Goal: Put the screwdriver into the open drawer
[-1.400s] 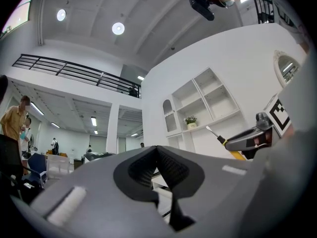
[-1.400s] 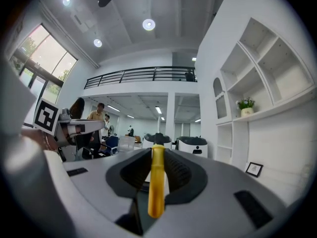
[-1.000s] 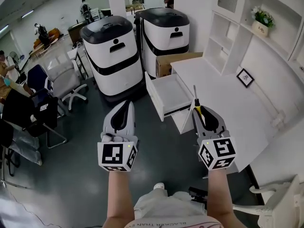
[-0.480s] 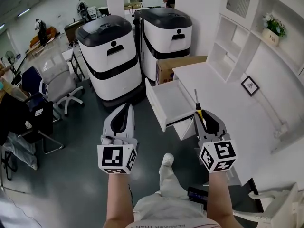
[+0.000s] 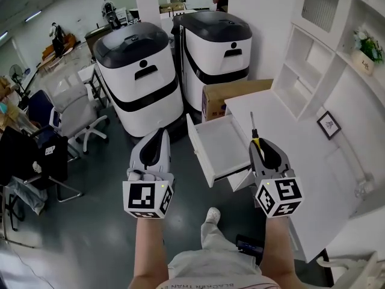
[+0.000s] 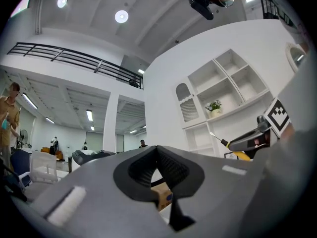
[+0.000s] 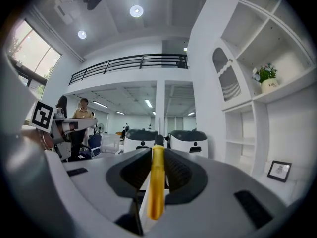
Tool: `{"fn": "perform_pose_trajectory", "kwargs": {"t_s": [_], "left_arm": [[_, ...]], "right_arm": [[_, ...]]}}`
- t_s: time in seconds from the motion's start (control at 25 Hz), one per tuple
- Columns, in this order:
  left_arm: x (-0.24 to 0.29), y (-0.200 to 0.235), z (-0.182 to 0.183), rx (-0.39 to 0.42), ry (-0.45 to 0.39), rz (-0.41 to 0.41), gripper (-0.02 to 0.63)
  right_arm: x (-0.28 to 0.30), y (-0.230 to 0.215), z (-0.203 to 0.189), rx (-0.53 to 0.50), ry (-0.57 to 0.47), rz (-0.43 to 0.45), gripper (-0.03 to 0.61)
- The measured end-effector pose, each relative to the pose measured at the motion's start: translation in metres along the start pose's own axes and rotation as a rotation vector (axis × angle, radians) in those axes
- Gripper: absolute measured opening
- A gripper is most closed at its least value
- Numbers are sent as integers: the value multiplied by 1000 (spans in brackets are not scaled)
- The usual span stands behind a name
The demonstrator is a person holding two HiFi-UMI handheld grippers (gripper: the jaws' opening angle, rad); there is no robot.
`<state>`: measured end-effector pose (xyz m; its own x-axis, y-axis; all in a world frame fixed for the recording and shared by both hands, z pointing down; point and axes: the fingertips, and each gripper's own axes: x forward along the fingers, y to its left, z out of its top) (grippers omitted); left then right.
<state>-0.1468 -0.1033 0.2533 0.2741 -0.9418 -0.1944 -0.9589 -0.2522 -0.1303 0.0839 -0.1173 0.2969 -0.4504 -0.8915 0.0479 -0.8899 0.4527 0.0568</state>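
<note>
Firmly clamped in the right claw (image 5: pixel 263 149), the screwdriver (image 7: pixel 157 182) shows yellow handle, black collar, thin shaft.

2 ceiling lights (image 6: pixel 121 17) (round), grey floor (image 5: pixel 90 239).

- The dark grey floor (image 5: pixel 90 221) spreads out below me. A rounded white-and-black machine (image 5: pixel 141 80) and a second machine (image 5: pixel 216 47) stand on it side by side, and a brown cardboard box (image 5: pixel 231 96) sits just beside the second.
- A grey swivel chair (image 5: pixel 75 110) stands on the floor to my left.
- My pale shoe (image 5: pixel 210 215) is planted near me.
- The white desk (image 5: pixel 319 161) on my right has its open white drawer (image 5: pixel 219 146) pulled out, and a small black-framed picture (image 5: pixel 328 125) stands on top by the wall.
- The white shelf unit (image 5: pixel 313 59) above carries a potted plant (image 5: pixel 367 47).
</note>
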Motion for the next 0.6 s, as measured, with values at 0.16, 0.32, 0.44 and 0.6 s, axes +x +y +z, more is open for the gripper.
{"fn": "perform_pose_trajectory", "kwargs": {"t_s": [0.16, 0.32, 0.44, 0.6], "left_arm": [[50, 12, -15, 12, 14, 6, 8], [101, 23, -26, 19, 26, 14, 8], [133, 32, -33, 18, 30, 27, 8], [161, 39, -46, 12, 45, 39, 8]], "right_arm": [[49, -24, -6, 13, 16, 15, 86], [94, -53, -7, 16, 30, 20, 86], [123, -74, -8, 26, 33, 23, 86], [152, -92, -11, 34, 39, 33, 86]]}}
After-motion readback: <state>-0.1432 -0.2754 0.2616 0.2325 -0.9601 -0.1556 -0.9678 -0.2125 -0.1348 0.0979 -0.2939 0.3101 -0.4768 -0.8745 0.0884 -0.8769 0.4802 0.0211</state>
